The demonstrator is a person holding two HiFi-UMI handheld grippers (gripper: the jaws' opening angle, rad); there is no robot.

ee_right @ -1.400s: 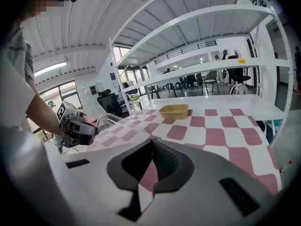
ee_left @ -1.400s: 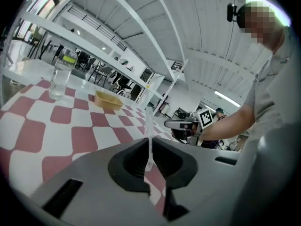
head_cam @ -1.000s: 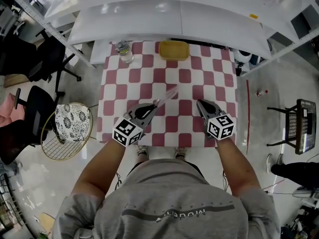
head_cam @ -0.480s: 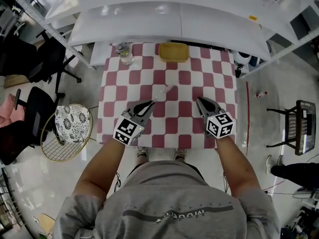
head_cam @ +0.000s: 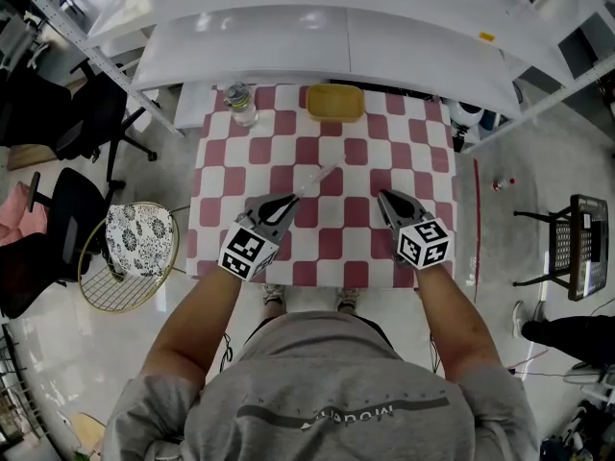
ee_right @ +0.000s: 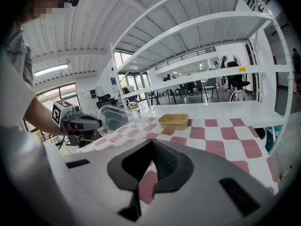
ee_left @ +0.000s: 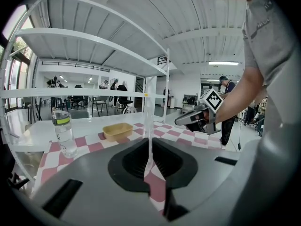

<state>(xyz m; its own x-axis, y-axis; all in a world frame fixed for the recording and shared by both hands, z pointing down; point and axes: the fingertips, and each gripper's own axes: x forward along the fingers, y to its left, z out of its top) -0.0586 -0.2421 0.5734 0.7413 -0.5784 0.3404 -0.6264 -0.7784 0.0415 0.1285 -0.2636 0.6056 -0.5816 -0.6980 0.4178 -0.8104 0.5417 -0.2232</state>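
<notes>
Red-and-white checks cover the table (head_cam: 327, 152), with a bottle (head_cam: 237, 101) and a yellow dish (head_cam: 334, 101) at its far edge. Our left gripper (head_cam: 285, 203) has its fingers clamped on the rim of a clear tray (ee_right: 117, 119). The tray juts ahead of them toward the far right, its long axis in line with the gripper, and seems to be clear of the table. Our right gripper (head_cam: 384, 198), fingers together on nothing, hangs well apart to the tray's right. Against a second ago, the left gripper has levelled out, and from above the tray looks shorter and nearer us.
</notes>
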